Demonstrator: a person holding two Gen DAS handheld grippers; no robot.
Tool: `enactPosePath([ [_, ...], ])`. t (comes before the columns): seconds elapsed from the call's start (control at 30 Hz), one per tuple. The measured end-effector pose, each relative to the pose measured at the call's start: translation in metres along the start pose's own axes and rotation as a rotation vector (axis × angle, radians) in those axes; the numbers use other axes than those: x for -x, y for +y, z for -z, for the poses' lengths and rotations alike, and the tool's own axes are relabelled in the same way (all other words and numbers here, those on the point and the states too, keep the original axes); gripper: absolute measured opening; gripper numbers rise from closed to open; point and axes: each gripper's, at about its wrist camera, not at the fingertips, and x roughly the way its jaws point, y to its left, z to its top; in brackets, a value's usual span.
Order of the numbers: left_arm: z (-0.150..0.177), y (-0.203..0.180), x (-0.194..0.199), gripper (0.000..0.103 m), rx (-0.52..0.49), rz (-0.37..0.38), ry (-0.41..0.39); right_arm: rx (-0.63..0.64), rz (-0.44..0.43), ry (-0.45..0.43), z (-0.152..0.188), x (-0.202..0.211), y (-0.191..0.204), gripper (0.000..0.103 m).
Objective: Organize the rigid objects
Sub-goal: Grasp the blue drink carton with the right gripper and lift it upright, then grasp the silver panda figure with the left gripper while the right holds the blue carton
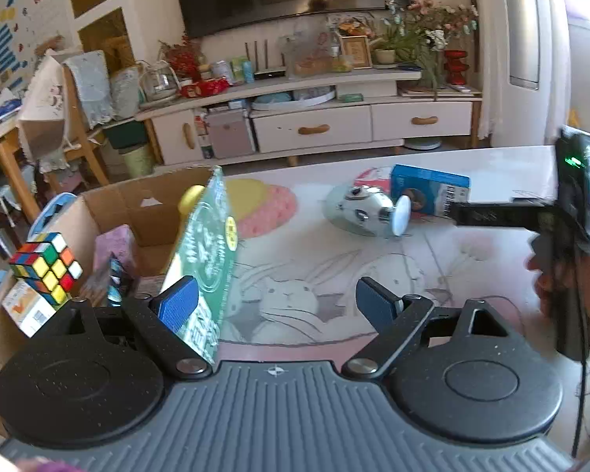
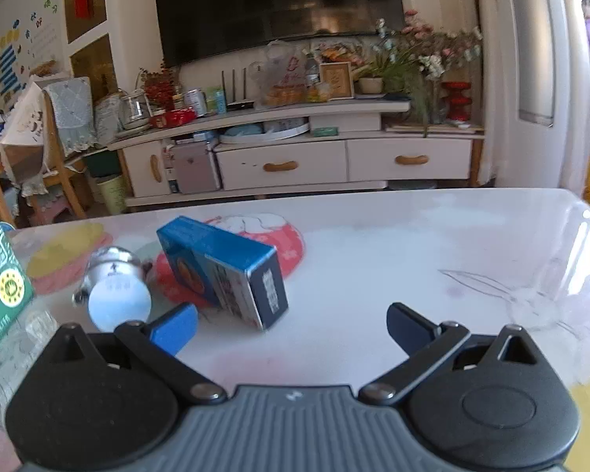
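both grippers [image 1: 277, 299] [image 2: 291, 324] open; green box [image 1: 208, 251] by left finger, blue box [image 2: 224, 271] ahead.

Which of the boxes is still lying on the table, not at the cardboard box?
The blue box, beside the white bulb-shaped object. The green box stands at the cardboard box, touching one left gripper finger.

Glossy table top [image 2: 413, 236], matt cardboard box [image 1: 145, 204], shiny plastic Rubik's cube [image 1: 45, 265].

A dark television [image 2: 275, 4] is hanging above a cream TV cabinet [image 2: 295, 157] crowded with flowers [image 2: 424, 51]; daylight is glaring off the glossy bench [image 2: 432, 244].
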Motion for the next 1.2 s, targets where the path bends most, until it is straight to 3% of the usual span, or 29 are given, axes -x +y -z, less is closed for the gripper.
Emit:
enactPosePath([
  [0.3, 0.008, -0.015, -0.010, 0.103, -0.024, 0.087, 0.042, 0.028, -0.124, 0.000, -0.017, -0.026, 0.005, 0.099],
  [0.47, 0.009, -0.023, -0.021, 0.103, -0.020, 0.103, 0.068, 0.024, -0.172, 0.027, -0.021, -0.032, 0.004, 0.064],
  [0.67, 0.009, -0.023, -0.037, 0.103, 0.059, 0.128, 0.103, 0.040, -0.221, 0.028, -0.021, -0.030, 0.005, 0.044],
  [0.87, 0.004, -0.023, -0.059, 0.103, 0.185, 0.166, 0.141, 0.059, -0.191, 0.009, -0.018, -0.021, 0.001, 0.027],
  [1.2, -0.035, -0.041, -0.113, 0.103, 0.369, 0.183, 0.155, 0.090, -0.208, 0.017, -0.011, -0.008, -0.009, 0.025],
])
